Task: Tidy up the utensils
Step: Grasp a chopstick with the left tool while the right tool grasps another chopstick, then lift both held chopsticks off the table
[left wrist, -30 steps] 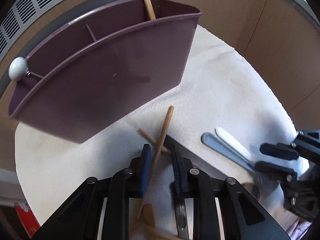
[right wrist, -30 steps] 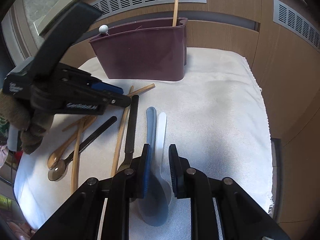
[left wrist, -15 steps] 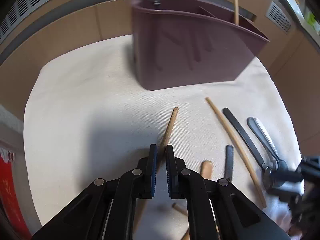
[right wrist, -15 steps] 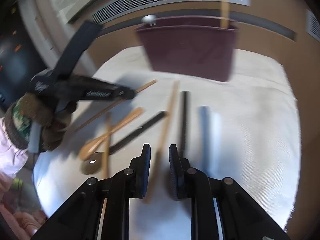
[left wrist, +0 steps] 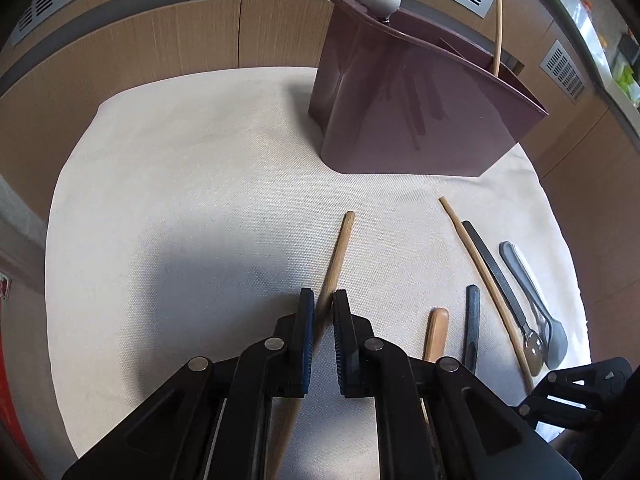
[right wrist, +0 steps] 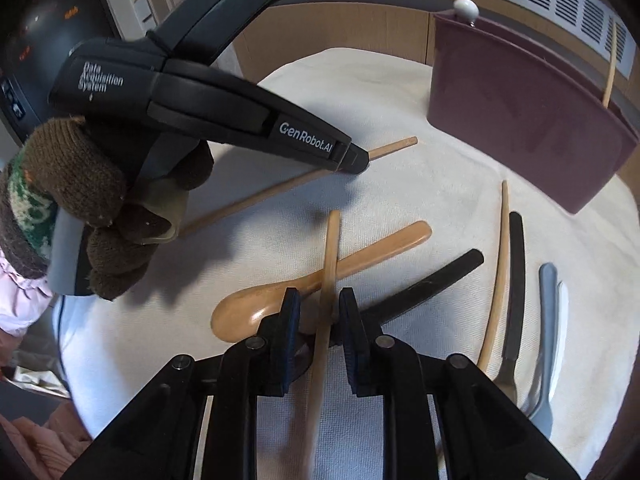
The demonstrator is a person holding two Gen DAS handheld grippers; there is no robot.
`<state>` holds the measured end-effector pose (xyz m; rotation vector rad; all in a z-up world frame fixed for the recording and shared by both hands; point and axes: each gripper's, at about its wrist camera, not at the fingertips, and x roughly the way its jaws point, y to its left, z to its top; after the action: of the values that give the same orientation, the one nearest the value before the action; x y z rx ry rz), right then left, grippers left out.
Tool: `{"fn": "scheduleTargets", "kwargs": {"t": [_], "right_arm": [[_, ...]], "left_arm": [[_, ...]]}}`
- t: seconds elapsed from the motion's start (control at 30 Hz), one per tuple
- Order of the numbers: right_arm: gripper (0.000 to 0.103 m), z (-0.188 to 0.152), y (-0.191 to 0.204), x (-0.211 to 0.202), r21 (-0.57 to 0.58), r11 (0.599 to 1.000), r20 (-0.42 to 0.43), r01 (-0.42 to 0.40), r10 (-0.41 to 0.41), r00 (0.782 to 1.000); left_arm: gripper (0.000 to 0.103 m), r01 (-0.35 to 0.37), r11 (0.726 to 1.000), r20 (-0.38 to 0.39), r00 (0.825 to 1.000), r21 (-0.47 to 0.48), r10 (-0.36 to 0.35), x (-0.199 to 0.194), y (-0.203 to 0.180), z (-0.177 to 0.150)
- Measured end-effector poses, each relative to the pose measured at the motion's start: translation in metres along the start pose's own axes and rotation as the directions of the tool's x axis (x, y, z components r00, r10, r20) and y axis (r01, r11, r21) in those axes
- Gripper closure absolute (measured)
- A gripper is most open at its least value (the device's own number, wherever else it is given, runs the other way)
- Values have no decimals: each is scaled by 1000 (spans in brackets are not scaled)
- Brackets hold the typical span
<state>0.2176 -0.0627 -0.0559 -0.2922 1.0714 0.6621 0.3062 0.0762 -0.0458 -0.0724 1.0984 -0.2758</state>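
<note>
the left gripper is pinching a wooden chopstick, its jaws nearly shut with the stick running between the pads and its far end pointing toward the holder. in the right wrist view this same gripper is being carried by a gloved hand, its tip sitting on the chopstick over the cloth.

the right gripper is closing, its narrow jaws standing either side of a second chopstick; whether the pads are pressing on it i cannot tell. that stick is crossing over a wooden spoon, which is lying on the cloth with its bowl near left.

to the right a black spoon, a third chopstick, a black fork and two pale spoons are lying side by side. the maroon holder is standing at the far right of the cloth, with one chopstick upright in it and a white knob at its left corner.
</note>
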Motion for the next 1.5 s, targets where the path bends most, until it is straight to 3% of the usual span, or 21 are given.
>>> {"fn": "scheduleTargets", "kwargs": {"t": [0.03, 0.1, 0.47, 0.6, 0.7, 0.9, 1.07, 1.23, 1.3, 1.37, 1.43, 1.5], "right_arm": [[95, -2, 2, 1, -17, 1000, -3, 19, -19, 1000], [96, -6, -1, -2, -18, 1000, -1, 16, -16, 1000], [96, -41, -100, -46, 256, 961, 57, 103, -121, 991], [96, -47, -125, -56, 334, 936, 73, 113, -145, 987], [96, -57, -130, -62, 357, 921, 67, 156, -191, 979], [95, -65, -150, -58, 378, 911, 41, 166, -196, 980], [95, -68, -155, -49, 397, 903, 18, 166, -189, 982], [80, -65, -155, -43, 391, 909, 21, 143, -164, 986], [78, -62, -153, -40, 376, 913, 10, 155, -172, 985], [79, -58, -150, -38, 349, 920, -3, 181, -192, 981], [94, -55, -145, -37, 307, 924, -14, 226, -234, 972], [96, -56, -145, -39, 320, 923, -11, 212, -221, 975]], "left_arm": [[93, 0, 1000, -2, 1000, 1, 0, -1, 1, 0], [93, -1, 1000, -2, 1000, 1, 1, 3, -3, 1], [93, -75, 994, -30, 997, 74, 77, 17, -31, 17], [94, -112, 987, -17, 993, 118, 115, 21, -46, 17], [94, -96, 983, -38, 994, 155, 103, 19, -63, 6], [93, -107, 959, -89, 987, 263, 134, 12, -90, -20], [93, -106, 951, -120, 982, 290, 146, 17, -97, -12], [93, -90, 951, -136, 981, 295, 135, 27, -99, -1], [94, -100, 945, -130, 981, 311, 146, 29, -102, 0], [95, -121, 935, -111, 980, 332, 166, 30, -107, -1], [97, -136, 933, -83, 981, 333, 173, 28, -111, -6], [97, -108, 948, -62, 989, 299, 133, 23, -109, -13]]}}
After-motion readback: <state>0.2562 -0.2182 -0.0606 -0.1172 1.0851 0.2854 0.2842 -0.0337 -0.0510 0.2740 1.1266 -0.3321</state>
